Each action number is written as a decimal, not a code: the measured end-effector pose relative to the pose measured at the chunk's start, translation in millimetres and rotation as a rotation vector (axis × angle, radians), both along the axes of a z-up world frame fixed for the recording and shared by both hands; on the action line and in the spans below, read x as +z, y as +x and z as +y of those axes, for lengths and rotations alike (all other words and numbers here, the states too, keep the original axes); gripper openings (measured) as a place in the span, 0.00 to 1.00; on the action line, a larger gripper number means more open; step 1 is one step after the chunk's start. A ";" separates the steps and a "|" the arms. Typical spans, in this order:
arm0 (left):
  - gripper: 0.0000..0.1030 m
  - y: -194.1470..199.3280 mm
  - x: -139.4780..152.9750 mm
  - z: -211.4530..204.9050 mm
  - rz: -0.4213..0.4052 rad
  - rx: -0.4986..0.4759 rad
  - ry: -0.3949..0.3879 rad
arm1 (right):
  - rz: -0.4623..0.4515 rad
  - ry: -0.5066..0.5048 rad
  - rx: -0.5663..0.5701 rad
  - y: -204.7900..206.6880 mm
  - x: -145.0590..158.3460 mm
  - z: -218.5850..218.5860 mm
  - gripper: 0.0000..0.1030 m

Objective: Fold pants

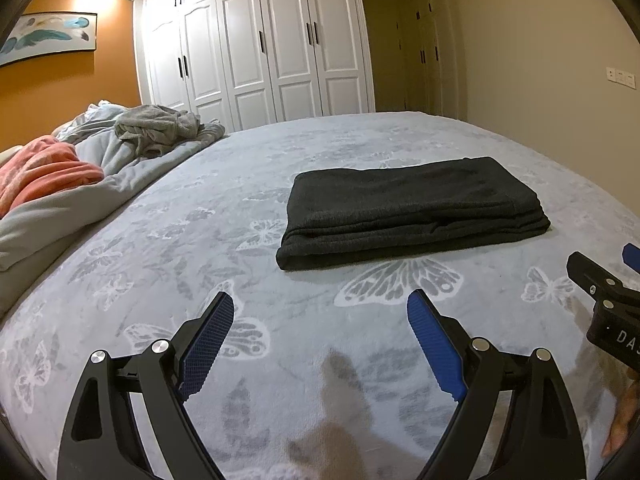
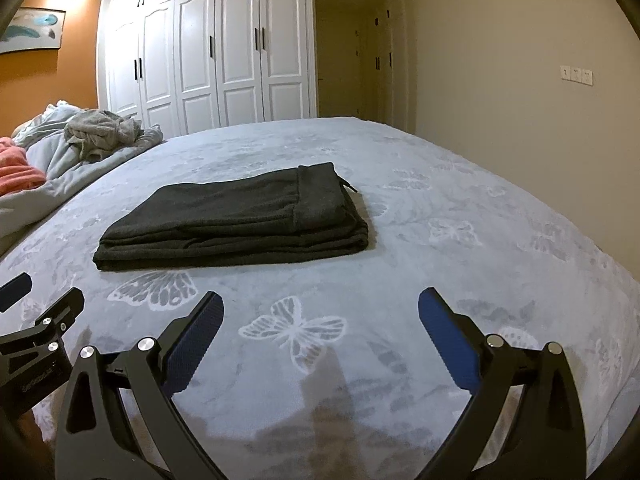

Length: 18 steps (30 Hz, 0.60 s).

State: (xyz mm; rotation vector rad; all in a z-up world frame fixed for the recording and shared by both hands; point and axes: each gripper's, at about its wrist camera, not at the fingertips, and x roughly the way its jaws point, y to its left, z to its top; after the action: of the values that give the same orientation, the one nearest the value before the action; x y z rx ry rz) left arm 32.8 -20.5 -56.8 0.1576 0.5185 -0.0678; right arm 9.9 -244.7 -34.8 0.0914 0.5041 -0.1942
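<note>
The dark grey pants (image 1: 412,212) lie folded in a flat rectangular stack on the bed, ahead of both grippers; they also show in the right wrist view (image 2: 240,220), with the waistband and a drawstring at their right end. My left gripper (image 1: 320,308) is open and empty, held above the bedspread short of the pants. My right gripper (image 2: 320,306) is open and empty too, near the pants' front right side. Each gripper shows at the edge of the other's view: the right one in the left wrist view (image 1: 608,292), the left one in the right wrist view (image 2: 36,320).
The bed has a grey butterfly-print cover (image 1: 200,240). Crumpled grey clothes (image 1: 156,128) and an orange blanket (image 1: 44,168) lie on a bunched duvet at the left. White wardrobe doors (image 1: 256,48) stand beyond the bed, a beige wall (image 2: 520,60) on the right.
</note>
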 end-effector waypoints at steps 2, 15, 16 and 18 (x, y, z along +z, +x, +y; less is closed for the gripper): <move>0.84 -0.4 0.0 0.1 0.000 0.002 -0.001 | 0.002 0.001 -0.003 -0.2 -0.4 0.4 0.93; 0.84 0.1 0.7 1.0 0.003 -0.001 -0.002 | 0.013 -0.004 0.003 1.7 -2.2 0.1 0.93; 0.84 0.1 0.8 1.0 0.003 -0.001 -0.002 | 0.013 -0.005 0.005 1.7 -2.3 -0.1 0.93; 0.83 0.1 0.7 0.9 0.002 -0.001 -0.002 | 0.014 -0.006 0.008 1.4 -2.2 0.7 0.93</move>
State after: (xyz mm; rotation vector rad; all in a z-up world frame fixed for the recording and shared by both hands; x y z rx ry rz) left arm 32.9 -19.6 -56.1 0.1559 0.5207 -0.0696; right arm 11.2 -244.0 -37.0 0.0820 0.5174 -0.1887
